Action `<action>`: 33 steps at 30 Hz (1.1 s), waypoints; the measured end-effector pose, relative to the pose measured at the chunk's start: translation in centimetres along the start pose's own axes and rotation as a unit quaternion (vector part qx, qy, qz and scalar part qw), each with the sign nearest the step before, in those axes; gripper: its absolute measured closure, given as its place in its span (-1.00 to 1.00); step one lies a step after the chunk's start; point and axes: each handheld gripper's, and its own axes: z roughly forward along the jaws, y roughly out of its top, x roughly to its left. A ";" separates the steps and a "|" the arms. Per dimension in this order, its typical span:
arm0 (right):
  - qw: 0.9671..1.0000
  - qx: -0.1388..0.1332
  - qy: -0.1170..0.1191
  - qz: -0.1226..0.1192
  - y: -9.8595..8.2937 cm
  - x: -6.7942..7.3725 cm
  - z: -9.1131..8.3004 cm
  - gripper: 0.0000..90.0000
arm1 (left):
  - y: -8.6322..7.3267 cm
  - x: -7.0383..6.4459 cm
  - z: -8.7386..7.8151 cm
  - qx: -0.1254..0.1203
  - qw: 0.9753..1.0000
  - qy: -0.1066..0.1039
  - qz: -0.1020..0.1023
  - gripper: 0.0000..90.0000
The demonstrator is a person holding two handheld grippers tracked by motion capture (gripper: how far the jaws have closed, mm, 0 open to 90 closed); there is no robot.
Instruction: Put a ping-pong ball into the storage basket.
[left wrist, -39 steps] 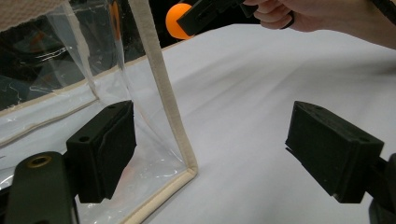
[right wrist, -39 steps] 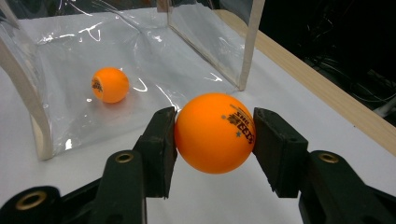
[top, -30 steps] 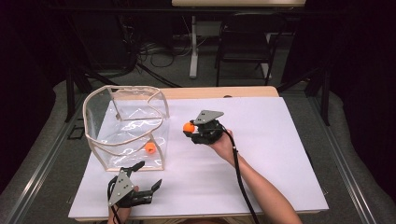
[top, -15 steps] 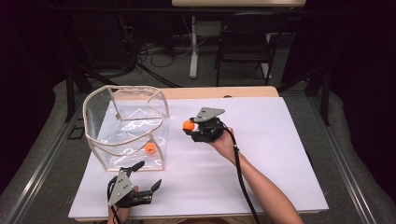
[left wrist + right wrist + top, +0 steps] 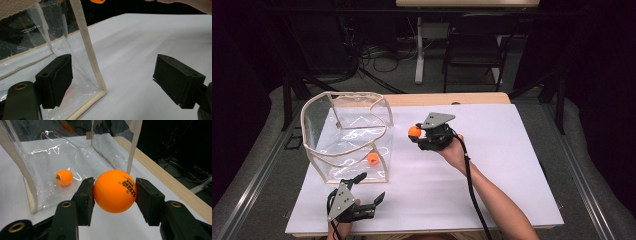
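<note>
Now my right gripper [image 5: 114,192] clamps a glossy orange ping-pong ball [image 5: 114,191] beside the clear plastic bag [image 5: 347,135]; my left gripper [image 5: 371,190] gapes wide, empty.

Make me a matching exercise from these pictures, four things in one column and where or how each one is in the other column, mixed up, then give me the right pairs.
Things
1. right gripper
2. left gripper
3. loose orange ball
4. clear bag

States
A. lies inside the clear bag
B. stands open-topped at the table's left part
C. jaws spread wide, holding nothing
D. jaws closed on an orange ball

Pairs: 1-D, 2-C, 3-A, 4-B. The held orange ball sits squarely between the right gripper's jaws.
</note>
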 end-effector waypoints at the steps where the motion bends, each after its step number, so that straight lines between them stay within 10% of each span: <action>1: 1.000 0.000 0.000 -0.001 0.1 0.0 0.0 0.13 | 0.0 0.0 0.0 0.000 1.000 0.000 0.000 -0.65; 33: 1.000 -0.016 0.001 -0.024 2.5 0.4 -1.5 0.13 | 0.0 0.0 -0.1 -0.002 1.000 0.000 -0.001 -0.65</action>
